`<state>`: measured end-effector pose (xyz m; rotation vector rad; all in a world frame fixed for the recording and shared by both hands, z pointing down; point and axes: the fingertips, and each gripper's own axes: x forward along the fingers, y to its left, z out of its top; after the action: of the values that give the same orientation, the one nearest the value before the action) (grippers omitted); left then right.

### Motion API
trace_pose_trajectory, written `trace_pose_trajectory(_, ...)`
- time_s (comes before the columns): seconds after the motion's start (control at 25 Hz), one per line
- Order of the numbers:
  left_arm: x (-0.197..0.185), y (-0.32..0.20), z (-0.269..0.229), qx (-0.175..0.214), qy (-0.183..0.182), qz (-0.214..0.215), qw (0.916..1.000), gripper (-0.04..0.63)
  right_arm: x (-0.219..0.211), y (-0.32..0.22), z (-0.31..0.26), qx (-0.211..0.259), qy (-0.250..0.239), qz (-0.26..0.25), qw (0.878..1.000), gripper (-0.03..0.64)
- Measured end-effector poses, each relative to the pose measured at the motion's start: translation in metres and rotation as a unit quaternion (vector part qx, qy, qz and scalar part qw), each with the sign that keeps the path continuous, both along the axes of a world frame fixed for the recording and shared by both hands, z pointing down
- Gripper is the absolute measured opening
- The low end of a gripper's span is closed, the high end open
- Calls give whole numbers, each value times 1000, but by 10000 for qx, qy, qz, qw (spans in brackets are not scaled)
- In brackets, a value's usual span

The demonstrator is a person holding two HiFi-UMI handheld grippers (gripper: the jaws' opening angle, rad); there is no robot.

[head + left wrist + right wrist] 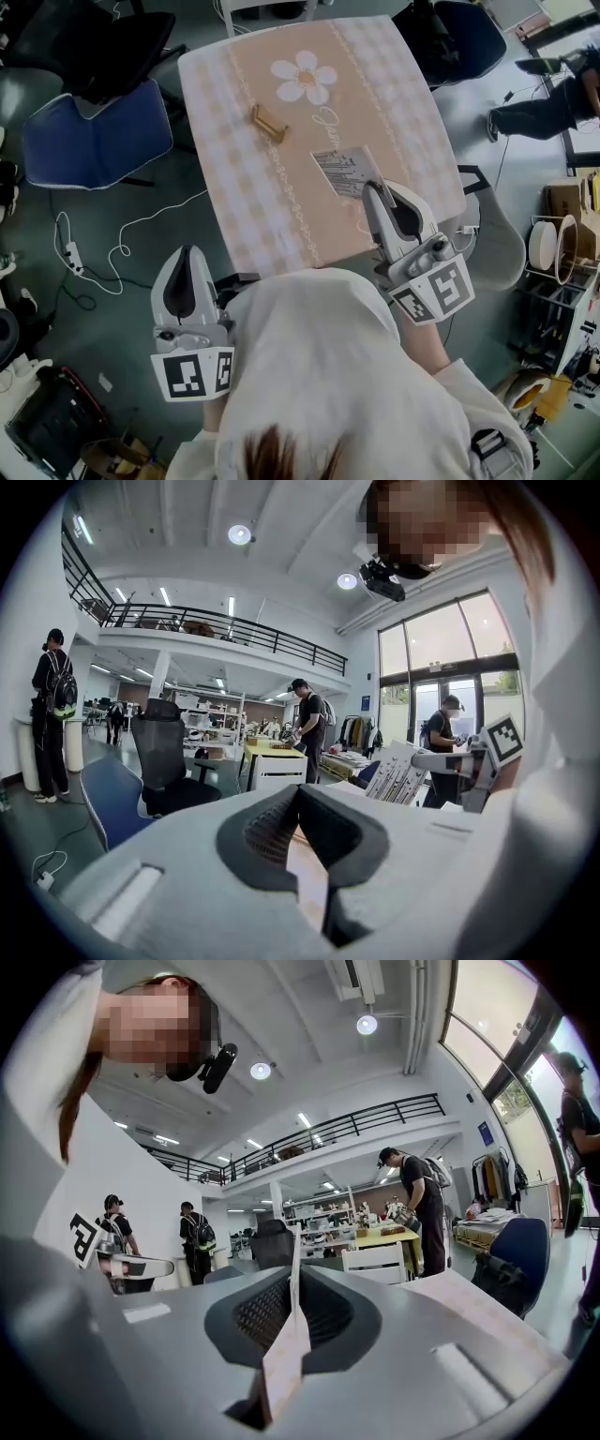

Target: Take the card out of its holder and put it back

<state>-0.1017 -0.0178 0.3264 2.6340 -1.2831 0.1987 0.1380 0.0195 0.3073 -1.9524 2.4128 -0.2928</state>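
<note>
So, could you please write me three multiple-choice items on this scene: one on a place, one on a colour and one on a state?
1. Where is the small wooden card holder?
A. on the beige checked tablecloth
B. inside a drawer
C. on a plate

2. What colour are the petals of the printed flower?
A. red
B. white
C. blue

3. What is the state of the white printed card?
A. standing in the holder
B. lying flat on the cloth
C. clamped in the right hand-held gripper

Answers:
1 A: the head view shows the holder standing empty on the cloth.
2 B: the petals are white.
3 C: the right gripper view shows the card's thin edge pinched between its jaws.
</note>
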Motion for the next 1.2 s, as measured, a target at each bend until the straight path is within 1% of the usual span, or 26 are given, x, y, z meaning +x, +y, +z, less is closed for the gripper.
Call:
trace_pose_trajectory(0.52,15,11,1,-47,70,266,9996,0,-25,38,22,-280,80,-116,9995,14)
trace_pose_trajectory(0.64,16,12,1,-53,90,266,9996,0,-28,43,27,-372,16,-98,9993,14)
trace_pose_trajectory(0.76,16,14,-1,-52,107,263,9996,0,-27,48,29,-452,103,-76,9989,14)
trace_pose_trajectory(0.96,18,15,-2,-138,215,180,9995,0,-25,54,33,-515,95,-63,9986,14)
trace_pose_trajectory(1.12,18,15,0,-174,223,166,9995,0,-23,56,35,-538,177,-42,9984,14)
trace_pose_trajectory(1.2,18,15,-1,-132,178,193,9996,0,-24,57,35,-538,162,-58,9984,14)
